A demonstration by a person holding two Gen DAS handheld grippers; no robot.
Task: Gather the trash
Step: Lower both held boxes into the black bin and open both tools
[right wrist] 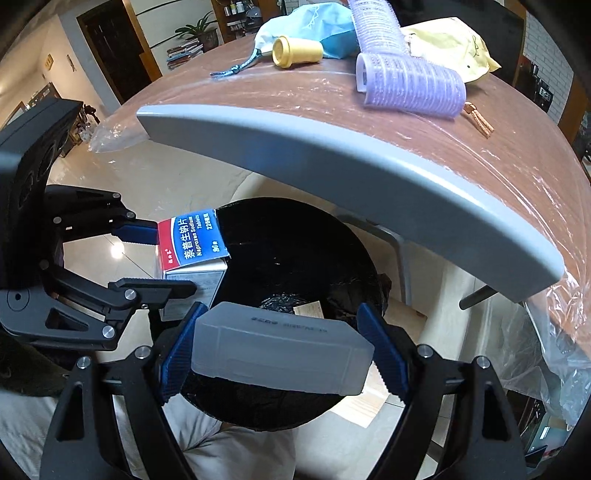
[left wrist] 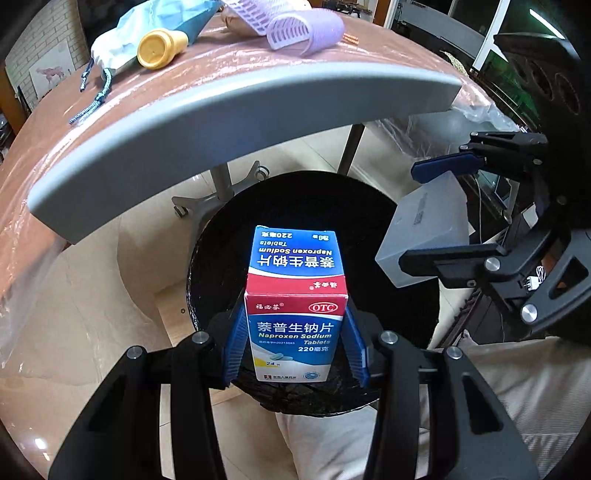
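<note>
My left gripper (left wrist: 295, 343) is shut on a blue, red and white medicine box (left wrist: 295, 295) and holds it over the black-lined trash bin (left wrist: 399, 236). My right gripper (right wrist: 282, 350) is shut on a translucent white plastic case (right wrist: 280, 350) and holds it above the same bin (right wrist: 295, 251). The right gripper with its case (left wrist: 424, 236) shows at the right of the left wrist view. The left gripper with the medicine box (right wrist: 192, 240) shows at the left of the right wrist view. A scrap of paper (right wrist: 309, 309) lies inside the bin.
The table (left wrist: 221, 122) with a grey edge and plastic cover stands just above and behind the bin. On it lie a yellow bottle (left wrist: 160, 48), a light blue pouch (left wrist: 155, 22), purple hair rollers (right wrist: 410, 85) and a yellow bag (right wrist: 450, 48). Table legs (left wrist: 221, 184) stand behind the bin.
</note>
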